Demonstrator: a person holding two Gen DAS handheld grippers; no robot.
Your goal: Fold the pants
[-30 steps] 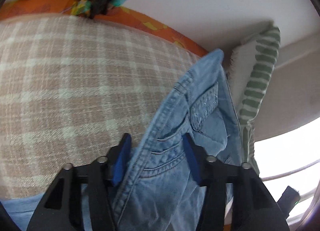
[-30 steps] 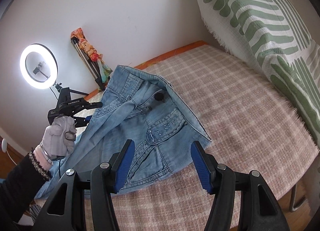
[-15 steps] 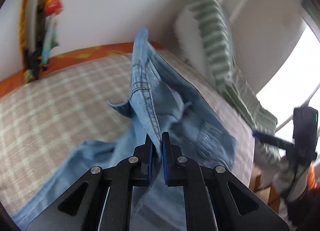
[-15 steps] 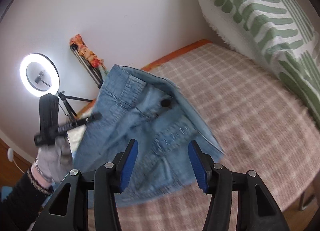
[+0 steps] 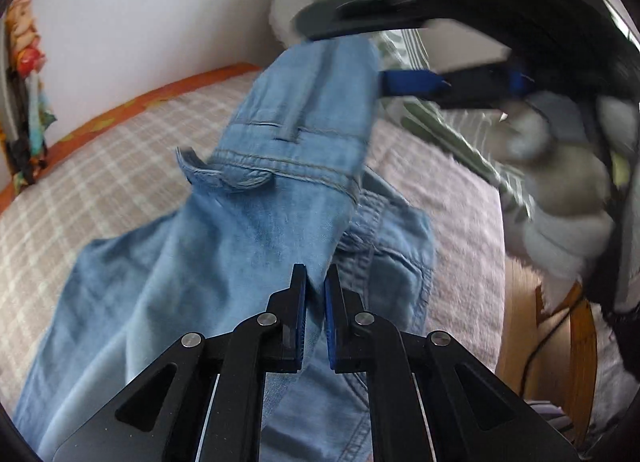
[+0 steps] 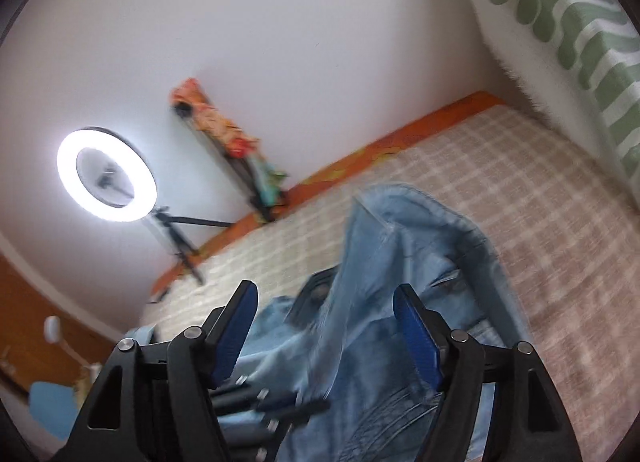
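Light blue denim pants lie partly lifted over a plaid-covered bed. My left gripper is shut on the pants' waist edge and holds it raised, the waistband standing up ahead. My right gripper is open, its blue pads on either side of the raised denim fold, not pinching it. In the left wrist view the right gripper shows at the upper right, close to the waistband's top, held by a gloved hand.
A green-and-white striped pillow leans at the bed's right end by the white wall. A lit ring light on a tripod and a colourful bundle stand along the wall. The orange bed edge runs behind.
My left gripper closed on the waist edge and lifted the pants. My right gripper moved in close over the raised denim, staying open.
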